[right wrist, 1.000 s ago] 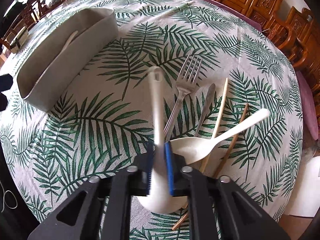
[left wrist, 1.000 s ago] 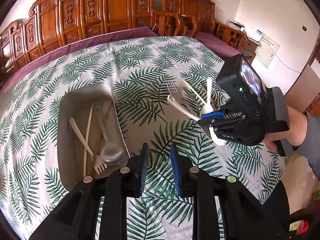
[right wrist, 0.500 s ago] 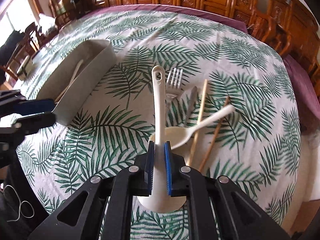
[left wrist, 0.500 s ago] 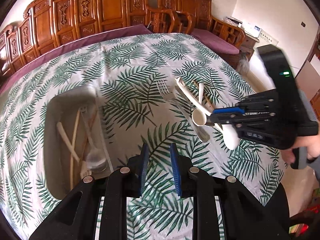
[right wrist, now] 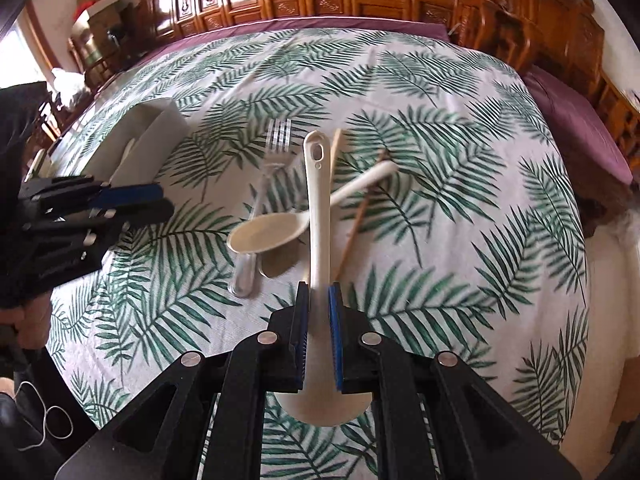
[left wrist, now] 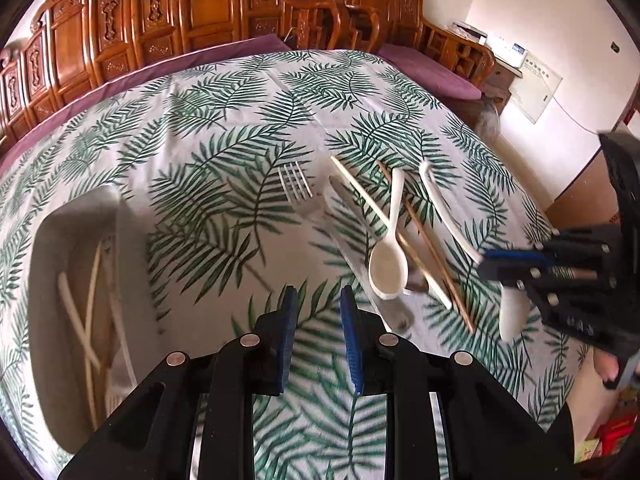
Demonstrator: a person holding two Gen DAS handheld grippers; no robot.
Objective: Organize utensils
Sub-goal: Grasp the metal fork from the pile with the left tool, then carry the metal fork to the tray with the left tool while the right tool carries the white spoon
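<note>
My right gripper is shut on a long white spoon, held above the table with its handle pointing away and its bowl under the jaws. In the left wrist view the same right gripper hangs at the right with that white spoon. My left gripper is open with nothing between its blue pads, above the cloth between the grey tray and the loose utensils. On the cloth lie a metal fork, a knife, a cream spoon and two chopsticks.
The grey tray holds several utensils, among them pale chopsticks and a fork. The leaf-patterned tablecloth covers a large table. Carved wooden chairs line the far side. A person's hand shows by the table's right edge.
My left gripper has moved right, toward the loose utensils, so the tray sits further left in its view. The right gripper has rolled and drifted right with the white spoon in it.
</note>
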